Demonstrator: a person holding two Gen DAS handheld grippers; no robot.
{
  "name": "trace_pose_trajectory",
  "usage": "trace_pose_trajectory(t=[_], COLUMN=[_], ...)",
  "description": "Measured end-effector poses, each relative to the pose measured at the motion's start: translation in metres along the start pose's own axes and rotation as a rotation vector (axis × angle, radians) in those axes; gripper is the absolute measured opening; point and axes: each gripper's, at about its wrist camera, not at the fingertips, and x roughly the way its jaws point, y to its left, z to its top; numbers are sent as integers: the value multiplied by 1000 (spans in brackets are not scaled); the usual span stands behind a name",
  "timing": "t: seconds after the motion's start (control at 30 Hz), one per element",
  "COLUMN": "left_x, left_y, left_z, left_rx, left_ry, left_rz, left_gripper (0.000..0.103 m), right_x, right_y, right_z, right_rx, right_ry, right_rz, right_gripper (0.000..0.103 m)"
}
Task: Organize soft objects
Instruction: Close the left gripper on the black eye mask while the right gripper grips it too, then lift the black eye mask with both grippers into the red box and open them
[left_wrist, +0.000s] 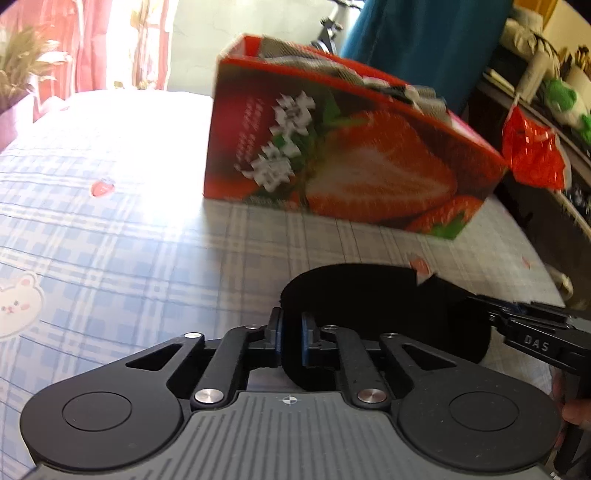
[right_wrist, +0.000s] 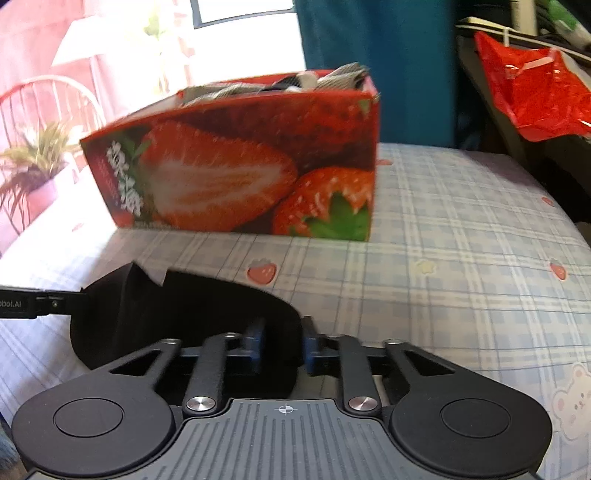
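Fingers of both grippers pinch one black cloth (left_wrist: 388, 295); only right view shows bed (right_wrist: 461, 221) beyond box (right_wrist: 240, 166)

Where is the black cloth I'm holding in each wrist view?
Left wrist: the black soft cloth is low centre-right, clamped in the left tongs, with the right tongs on its right end.
Right wrist: low centre-left, in the right tongs.
Shared landmark: red strawberry-print cardboard box behind.
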Motion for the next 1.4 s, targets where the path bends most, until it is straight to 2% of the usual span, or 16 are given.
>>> trace_pose_trajectory(t=[0.13,0.3,0.6,0.73,0.8,0.97,1.23,1.4], left_x=[-13,-33,-83,-85,-80,-44,11,24], left_y=[6,1,-19,-28,-30,-34,-20,-19], left_z=[11,35,89,115,128,156,164,166], left_rx=[-5,43,113,149,163,185,172,198], left_ry=[-66,-164,-393,-440,-439,-352,-184,-142], left_rz=[-16,-38,-55,-51,-43,-36,24,39], left_gripper=[6,6,6,6,6,6,6,6], right_x=[-12,-32,-67,-67,-59,-23,39,64], right_y=[-7,-4,-1,-1,0,4,5,-2], right_z=[13,37,101,132,148,175,179,178], right_rx=[32,8,-50,-77,-88,-123,-109,-96], right_ry=[-50,-135,-318,-360,-359,-301,-131,-49], right_rz=[20,46,75,65,60,36,-9,-27], right_gripper=[8,8,8,8,8,7,8,8])
